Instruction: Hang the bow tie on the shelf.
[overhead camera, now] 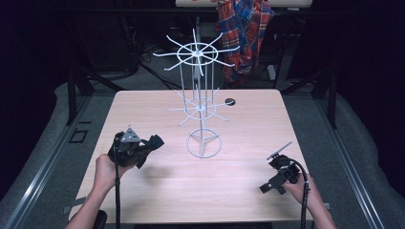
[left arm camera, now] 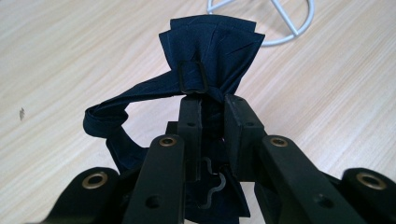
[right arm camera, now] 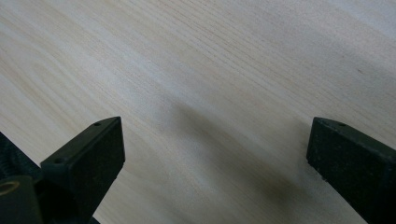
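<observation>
A dark navy bow tie (left arm camera: pixel 210 51) with a strap loop and a small metal slider is pinched in my left gripper (left arm camera: pixel 213 109), its pleated end fanning out beyond the jaws. In the high view that left gripper (overhead camera: pixel 145 148) sits over the table's left front with the bow tie (overhead camera: pixel 154 142) sticking out to the right. A white wire display stand (overhead camera: pixel 203 107) with two tiers of radiating hooks rises at the table's middle; its ring base (left arm camera: pixel 280 32) lies just beyond the bow tie. My right gripper (overhead camera: pixel 274 171) hovers at the right front, jaws wide apart over bare wood (right arm camera: pixel 215 154).
The light wooden table (overhead camera: pixel 248 129) has a dark round grommet (overhead camera: pixel 230 101) near its far edge. A plaid shirt (overhead camera: pixel 243 28) hangs behind the table. Black frame legs stand at both far corners, and grey floor surrounds the table.
</observation>
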### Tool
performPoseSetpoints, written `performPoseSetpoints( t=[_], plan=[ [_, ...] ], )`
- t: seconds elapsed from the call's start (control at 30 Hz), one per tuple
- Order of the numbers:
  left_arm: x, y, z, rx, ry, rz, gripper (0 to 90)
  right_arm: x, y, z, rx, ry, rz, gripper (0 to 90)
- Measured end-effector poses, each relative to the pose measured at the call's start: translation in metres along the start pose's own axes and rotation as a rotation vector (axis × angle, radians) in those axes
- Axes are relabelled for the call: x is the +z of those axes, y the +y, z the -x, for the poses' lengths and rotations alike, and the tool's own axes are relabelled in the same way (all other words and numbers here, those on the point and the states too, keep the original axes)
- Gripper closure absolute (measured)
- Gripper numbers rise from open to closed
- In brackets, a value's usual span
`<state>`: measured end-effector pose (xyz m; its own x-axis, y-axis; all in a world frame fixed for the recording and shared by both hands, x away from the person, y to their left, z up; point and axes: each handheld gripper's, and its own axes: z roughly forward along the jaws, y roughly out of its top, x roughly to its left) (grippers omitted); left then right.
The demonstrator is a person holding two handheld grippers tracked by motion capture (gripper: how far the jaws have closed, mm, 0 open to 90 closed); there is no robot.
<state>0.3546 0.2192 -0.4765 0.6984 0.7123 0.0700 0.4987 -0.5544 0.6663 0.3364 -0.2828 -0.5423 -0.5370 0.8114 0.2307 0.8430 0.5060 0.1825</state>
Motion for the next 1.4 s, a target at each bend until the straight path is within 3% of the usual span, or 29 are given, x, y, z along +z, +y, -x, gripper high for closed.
performPoseSetpoints(
  t=[0.5,1.13,1.23,1.27,1.4],
  plan=[
    [0.000,0.018,0.001,0.061,-0.013,0.088,77.5,0.000,0.000,0.000,0.007,0.004,0.001,4.0],
    [-0.005,0.038,-0.003,0.105,-0.030,0.190,77.4,0.000,-0.003,0.001,0.006,-0.002,-0.008,3.9],
    [-0.006,0.040,-0.002,0.117,-0.036,0.202,77.4,0.002,-0.004,-0.002,0.042,-0.003,0.031,3.9],
    [-0.006,0.040,-0.001,0.125,-0.039,0.211,77.4,0.000,-0.003,0.001,0.010,0.003,-0.004,3.9],
    [-0.008,0.042,0.000,0.152,-0.059,0.228,77.4,0.000,-0.003,0.001,0.005,0.000,-0.010,4.0]
  ],
)
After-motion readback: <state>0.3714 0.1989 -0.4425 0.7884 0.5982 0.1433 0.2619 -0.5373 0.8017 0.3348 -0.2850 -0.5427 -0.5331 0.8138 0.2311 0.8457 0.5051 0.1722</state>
